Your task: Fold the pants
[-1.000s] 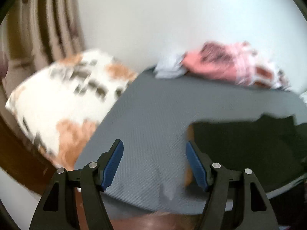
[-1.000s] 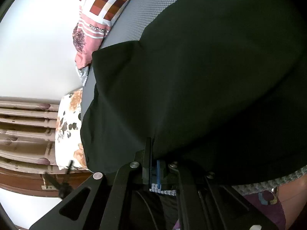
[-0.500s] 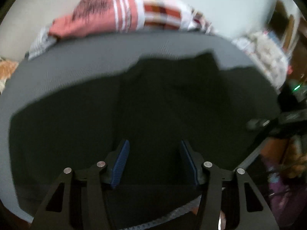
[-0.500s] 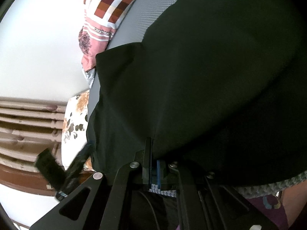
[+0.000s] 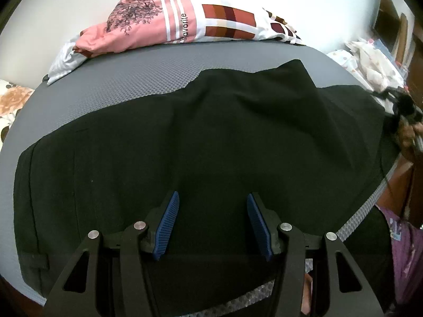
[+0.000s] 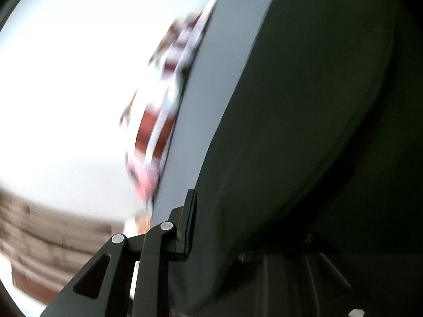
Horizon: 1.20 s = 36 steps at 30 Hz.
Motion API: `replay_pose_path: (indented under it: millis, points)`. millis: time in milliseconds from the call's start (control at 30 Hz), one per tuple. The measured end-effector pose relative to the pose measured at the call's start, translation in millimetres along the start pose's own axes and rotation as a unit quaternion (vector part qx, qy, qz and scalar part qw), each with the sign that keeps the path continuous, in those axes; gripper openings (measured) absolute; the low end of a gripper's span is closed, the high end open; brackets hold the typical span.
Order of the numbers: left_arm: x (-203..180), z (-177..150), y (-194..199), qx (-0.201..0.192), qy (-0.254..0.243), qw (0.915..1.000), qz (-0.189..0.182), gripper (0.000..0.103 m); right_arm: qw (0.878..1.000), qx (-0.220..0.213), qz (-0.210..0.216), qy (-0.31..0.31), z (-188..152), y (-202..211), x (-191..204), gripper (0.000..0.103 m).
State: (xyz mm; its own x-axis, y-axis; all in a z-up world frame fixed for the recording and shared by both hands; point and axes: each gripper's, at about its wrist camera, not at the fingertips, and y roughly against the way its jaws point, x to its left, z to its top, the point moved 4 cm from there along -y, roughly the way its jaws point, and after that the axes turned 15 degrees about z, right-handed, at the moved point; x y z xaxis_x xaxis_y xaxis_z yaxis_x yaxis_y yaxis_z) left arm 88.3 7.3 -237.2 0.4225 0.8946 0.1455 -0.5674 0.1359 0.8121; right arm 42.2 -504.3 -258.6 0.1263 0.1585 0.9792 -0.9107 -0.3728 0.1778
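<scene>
Directly ahead of the left gripper [image 5: 211,224], the black pants [image 5: 211,137] lie spread on the grey mat [image 5: 119,79], their long axis running across the view from left to right. Its 2 blue-padded jaws stand well apart with nothing between them, poised just over the near edge of the cloth, about midway along that length. A waistband-like strip with a loop shows at the far left end, and the far edge rises into uneven peaks toward the pink and checked bedding [image 5: 185,23] against the wall.

At the right end of the garment, the right gripper [image 5: 404,105] appears small and dark in the left wrist view. Its own view is blurred: only 1 finger [image 6: 189,224] is clear, pressed against dark fabric that hides the other, so whether it clamps the pants cannot be told.

Judging from this layout, the left gripper is the nearer tool to the middle of the near edge, and the coming grasp or fold would probably run across the short axis, away from the person
</scene>
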Motion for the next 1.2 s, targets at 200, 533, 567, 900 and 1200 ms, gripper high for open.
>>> replay_pose_path:
  millis: [200,533,567,900,1200]
  points:
    - [-0.1,1.9,-1.3,0.004,0.005,1.0,0.006,0.055,0.997,-0.052,-0.059,0.017,55.7,23.8,-12.6,0.004]
    - [1.9,4.8,-2.5,0.01,-0.001,0.9999,-0.01,0.055,0.992,-0.072,-0.086,0.05,29.1,127.7,7.0,0.003]
    - [1.9,4.7,-2.5,0.009,-0.006,0.9999,-0.012,0.055,0.992,-0.071,-0.09,0.045,26.7,130.3,3.6,0.003]
    - [4.1,5.3,-2.9,0.006,-0.029,0.9992,-0.027,0.055,0.995,-0.07,-0.066,0.003,19.6,163.1,-23.8,0.0]
    - [4.3,5.6,-3.7,0.004,-0.033,0.9992,-0.024,0.056,0.997,-0.064,-0.039,-0.012,25.0,191.3,-31.5,0.007]
